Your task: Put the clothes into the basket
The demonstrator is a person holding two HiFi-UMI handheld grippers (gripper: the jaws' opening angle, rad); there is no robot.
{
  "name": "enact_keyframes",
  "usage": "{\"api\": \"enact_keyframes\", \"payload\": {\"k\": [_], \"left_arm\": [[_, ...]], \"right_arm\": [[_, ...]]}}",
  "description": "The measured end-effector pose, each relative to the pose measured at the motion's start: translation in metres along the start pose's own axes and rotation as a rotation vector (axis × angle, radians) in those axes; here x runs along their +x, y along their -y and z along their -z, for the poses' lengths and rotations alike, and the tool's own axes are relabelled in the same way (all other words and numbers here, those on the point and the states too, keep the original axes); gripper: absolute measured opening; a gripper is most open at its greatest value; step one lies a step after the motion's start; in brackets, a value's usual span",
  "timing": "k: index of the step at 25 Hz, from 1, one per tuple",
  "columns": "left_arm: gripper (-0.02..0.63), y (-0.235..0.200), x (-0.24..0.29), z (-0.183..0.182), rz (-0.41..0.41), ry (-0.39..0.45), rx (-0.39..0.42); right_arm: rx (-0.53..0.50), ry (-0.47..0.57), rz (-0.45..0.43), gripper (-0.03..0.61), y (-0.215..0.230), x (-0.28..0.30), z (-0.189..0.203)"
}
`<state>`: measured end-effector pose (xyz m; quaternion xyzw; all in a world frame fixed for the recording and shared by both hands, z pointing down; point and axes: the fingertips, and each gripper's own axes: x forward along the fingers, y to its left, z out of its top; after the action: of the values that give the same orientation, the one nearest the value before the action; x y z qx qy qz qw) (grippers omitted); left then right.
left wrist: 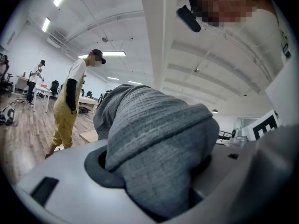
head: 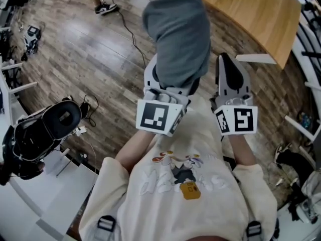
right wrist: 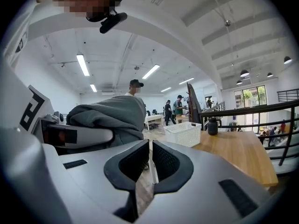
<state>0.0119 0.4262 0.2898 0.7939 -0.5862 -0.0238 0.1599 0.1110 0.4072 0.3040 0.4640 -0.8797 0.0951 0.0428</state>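
A bunched grey knit garment (head: 178, 34) is clamped in my left gripper (head: 165, 92), which is raised and shut on it. In the left gripper view the garment (left wrist: 159, 134) bulges out between the jaws and hides the pads. My right gripper (head: 231, 67) is held up beside it on the right, shut with nothing in it; in its own view (right wrist: 149, 160) the dark pads nearly touch. A white lattice basket (right wrist: 183, 133) stands on a wooden table (right wrist: 233, 148) ahead of the right gripper. The grey garment (right wrist: 110, 113) shows to that gripper's left.
The wooden table (head: 261, 9) lies at the head view's upper right, over plank flooring. A black chair-like object (head: 47, 127) stands at the left, and a cable (head: 133, 34) runs across the floor. A person in yellow overalls (left wrist: 70, 106) stands nearby. A dark bottle (right wrist: 213, 126) sits by a railing (right wrist: 261, 111).
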Motion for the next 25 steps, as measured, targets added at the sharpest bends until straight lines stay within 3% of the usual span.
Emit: {"api": "enact_keyframes", "payload": {"k": [7,17,25], "left_arm": [[0.305,-0.046,0.008,-0.021,0.019,-0.004,0.003],[0.305,-0.115,0.014,-0.048,0.083,-0.010,-0.022],[0.305,-0.136,0.039,-0.057,0.116,-0.009,-0.047]], "right_arm": [[0.037,-0.053,0.015,0.025,-0.016,0.051,0.001],[-0.010,-0.036,0.084,0.025,-0.048,0.104,-0.011],[-0.002,-0.047,0.147,0.025,-0.039,0.118,-0.015]]}}
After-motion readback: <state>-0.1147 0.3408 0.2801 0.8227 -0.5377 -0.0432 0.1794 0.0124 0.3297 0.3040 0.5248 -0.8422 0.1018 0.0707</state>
